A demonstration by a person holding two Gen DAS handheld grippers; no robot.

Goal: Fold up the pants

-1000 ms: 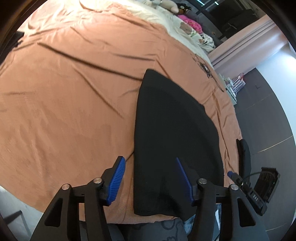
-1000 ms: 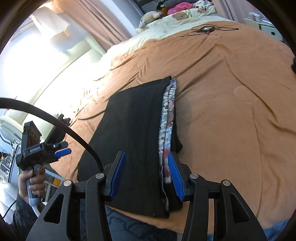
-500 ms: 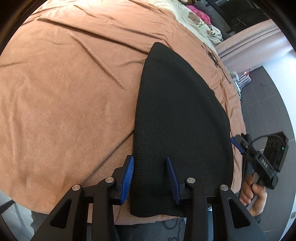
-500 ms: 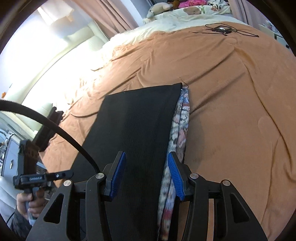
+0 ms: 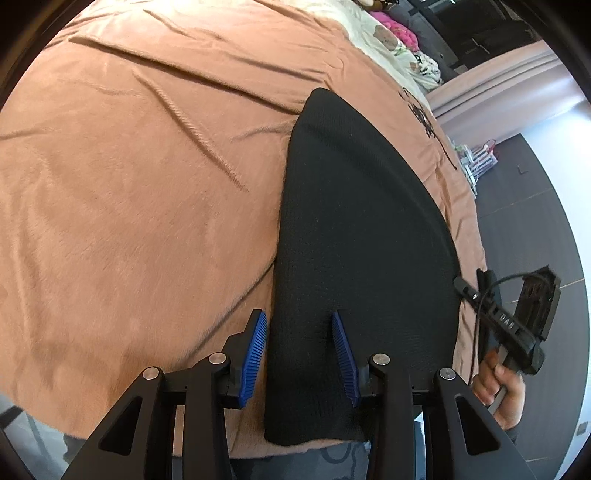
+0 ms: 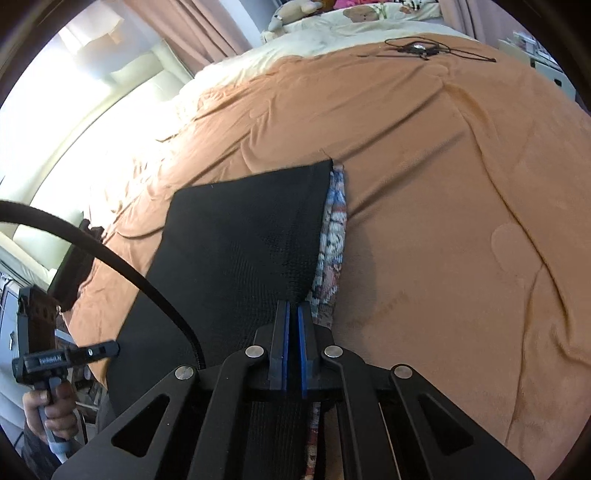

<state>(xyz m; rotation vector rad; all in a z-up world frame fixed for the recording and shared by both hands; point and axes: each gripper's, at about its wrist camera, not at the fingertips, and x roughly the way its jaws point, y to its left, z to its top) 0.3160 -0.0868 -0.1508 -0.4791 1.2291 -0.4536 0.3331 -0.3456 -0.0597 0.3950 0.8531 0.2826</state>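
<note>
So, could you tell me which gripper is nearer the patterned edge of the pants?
Right. The right gripper is shut on the black pants beside the patterned edge; the left gripper straddles the opposite edge.

- A big bed with an orange-brown blanket (image 6: 424,155).
- Soft toys (image 6: 295,11) at the far end.
- Pink curtains (image 6: 177,33).
- Dark floor (image 5: 535,206) on the right.
- Bright light from the left.

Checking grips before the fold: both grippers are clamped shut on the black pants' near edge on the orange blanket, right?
Not both. The right gripper is shut on the pants, but the left wrist view shows the left gripper open, straddling the pants on the orange blanket.
</note>
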